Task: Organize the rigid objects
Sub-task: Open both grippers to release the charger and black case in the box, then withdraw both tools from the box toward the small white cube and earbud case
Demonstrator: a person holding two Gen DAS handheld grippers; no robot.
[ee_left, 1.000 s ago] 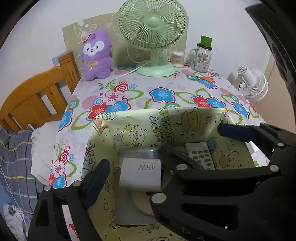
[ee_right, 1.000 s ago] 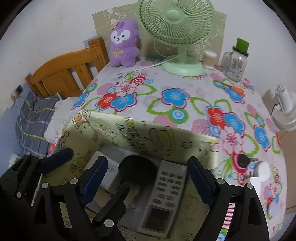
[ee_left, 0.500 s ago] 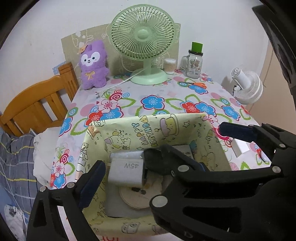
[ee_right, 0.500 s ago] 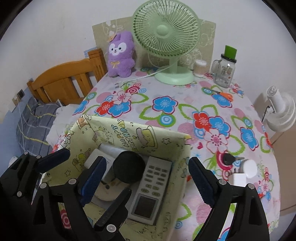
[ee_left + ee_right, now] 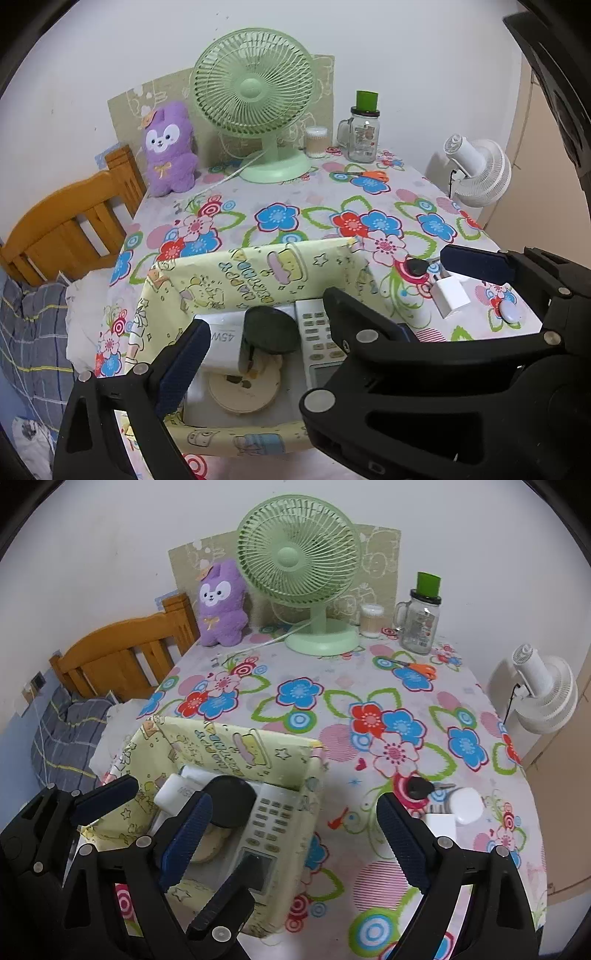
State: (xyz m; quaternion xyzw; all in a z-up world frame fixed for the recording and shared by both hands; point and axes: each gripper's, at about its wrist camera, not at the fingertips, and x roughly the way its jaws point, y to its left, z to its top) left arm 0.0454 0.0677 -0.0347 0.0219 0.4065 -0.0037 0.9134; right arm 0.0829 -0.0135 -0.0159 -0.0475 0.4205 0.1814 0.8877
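Observation:
A yellow cartoon-print box (image 5: 258, 273) (image 5: 236, 746) stands near the front left of the flowered table. It holds a white 45W charger (image 5: 221, 343), a black round object (image 5: 271, 328) (image 5: 231, 801), a white remote (image 5: 317, 343) (image 5: 266, 823) and a beige disc (image 5: 243, 391). My left gripper (image 5: 291, 350) hovers open above the box with nothing between its pads. My right gripper (image 5: 293, 836) is open over the box's right wall, also holding nothing. The two grippers overlap in both views. A black key (image 5: 417, 786), a white adapter (image 5: 439, 823) and a white case (image 5: 467, 805) lie right of the box.
At the back stand a green fan (image 5: 255, 85), a purple plush (image 5: 168, 147), a swab pot (image 5: 316, 142) and a glass jar (image 5: 364, 134), with orange scissors (image 5: 367, 175) nearby. A white fan (image 5: 480, 173) stands off the table's right edge, a wooden headboard (image 5: 66, 229) to the left.
Both grippers have drawn back and upward from the box, so it looks smaller and lower in both views. The key, adapter and case have come into view.

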